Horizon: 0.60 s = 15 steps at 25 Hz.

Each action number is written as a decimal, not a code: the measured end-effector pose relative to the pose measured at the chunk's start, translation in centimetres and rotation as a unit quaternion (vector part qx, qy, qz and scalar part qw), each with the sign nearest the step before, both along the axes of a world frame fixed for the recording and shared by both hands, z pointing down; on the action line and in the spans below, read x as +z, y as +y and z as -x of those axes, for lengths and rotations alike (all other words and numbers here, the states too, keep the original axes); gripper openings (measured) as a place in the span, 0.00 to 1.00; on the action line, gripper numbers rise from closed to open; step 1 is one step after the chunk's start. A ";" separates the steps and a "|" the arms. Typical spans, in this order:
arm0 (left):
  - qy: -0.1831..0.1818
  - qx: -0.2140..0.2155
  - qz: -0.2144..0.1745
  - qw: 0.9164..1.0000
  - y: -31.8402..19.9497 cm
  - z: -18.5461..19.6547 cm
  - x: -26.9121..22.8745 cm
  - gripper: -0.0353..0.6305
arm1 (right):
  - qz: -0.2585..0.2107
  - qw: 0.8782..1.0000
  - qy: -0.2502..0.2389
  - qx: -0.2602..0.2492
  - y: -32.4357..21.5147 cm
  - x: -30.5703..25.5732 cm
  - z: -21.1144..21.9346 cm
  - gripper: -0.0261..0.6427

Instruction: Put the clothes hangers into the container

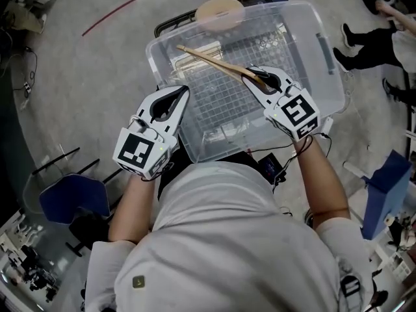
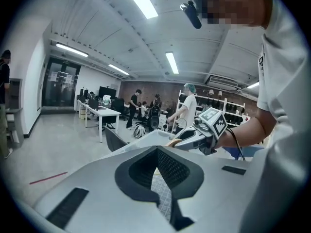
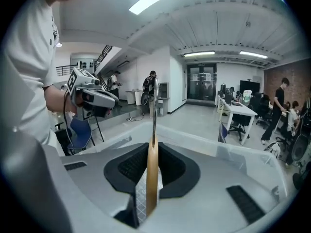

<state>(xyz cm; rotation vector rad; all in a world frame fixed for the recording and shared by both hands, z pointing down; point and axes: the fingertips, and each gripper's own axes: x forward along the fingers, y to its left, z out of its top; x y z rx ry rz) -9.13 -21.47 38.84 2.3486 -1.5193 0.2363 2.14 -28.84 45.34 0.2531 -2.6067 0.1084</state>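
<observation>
Head view, centre: the right gripper [image 1: 259,77] is clamped on a wooden hanger [image 1: 208,58], held above the clear container [image 1: 325,57]. The left gripper [image 1: 181,93], jaws together and empty, is at the container's left rim. A wooden disc [image 1: 220,12] overlaps the top rim. A blue chair [image 1: 71,197] stands at lower left.
</observation>
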 end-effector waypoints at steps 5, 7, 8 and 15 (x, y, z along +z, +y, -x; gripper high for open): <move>0.005 -0.007 0.021 1.000 -0.4 -0.7 2.1 0.08 | 0.033 0.999 0.019 -0.020 -0.8 4.9 0.1 0.14; 0.006 -0.009 0.027 1.000 -0.6 -0.8 2.9 0.08 | 0.045 0.998 0.027 -0.032 -1.0 6.8 0.2 0.14; 0.007 -0.011 0.030 0.999 -0.7 -0.9 3.3 0.08 | 0.049 0.998 0.032 -0.039 -1.0 7.8 0.3 0.14; 0.012 -0.021 0.043 0.999 -0.8 -1.1 4.9 0.08 | 0.105 0.990 0.056 -0.070 -0.7 14.3 1.0 0.14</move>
